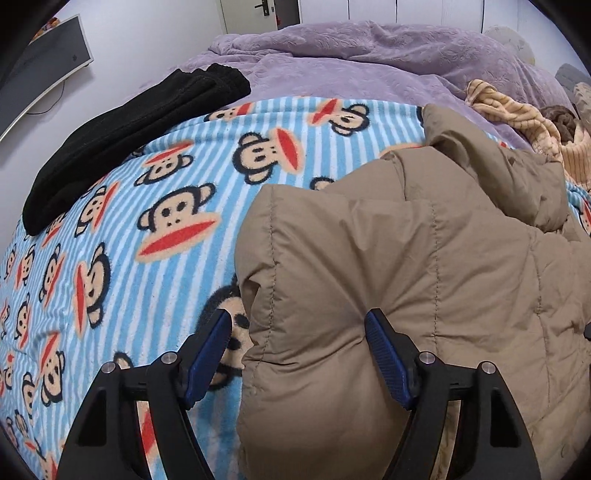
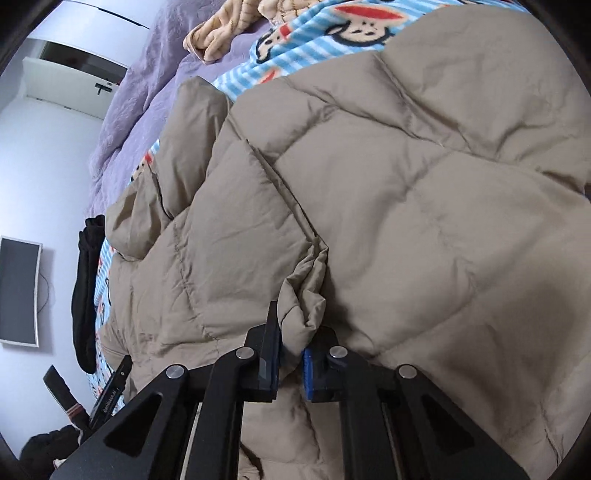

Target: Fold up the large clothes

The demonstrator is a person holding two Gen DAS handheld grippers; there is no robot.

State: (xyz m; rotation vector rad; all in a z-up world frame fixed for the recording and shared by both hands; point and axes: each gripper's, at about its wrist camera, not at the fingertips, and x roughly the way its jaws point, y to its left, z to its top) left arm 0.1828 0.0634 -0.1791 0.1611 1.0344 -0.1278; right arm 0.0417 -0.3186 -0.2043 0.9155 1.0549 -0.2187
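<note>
A tan quilted puffer jacket (image 1: 424, 277) lies on a blue-striped monkey-print blanket (image 1: 147, 221), filling the right half of the left wrist view. My left gripper (image 1: 299, 332) is open, its blue-padded fingers standing on either side of the jacket's near left corner. In the right wrist view the same jacket (image 2: 424, 184) fills most of the frame. My right gripper (image 2: 293, 347) is shut on a bunched fold of the jacket's edge, with fabric pinched between the blue pads.
A folded black garment (image 1: 122, 136) lies on the blanket at the far left. A purple quilt (image 1: 369, 59) covers the far end of the bed, with a striped tan cloth (image 1: 517, 114) at the right. A wall-mounted screen (image 2: 18, 291) and a door (image 1: 258, 11) lie beyond.
</note>
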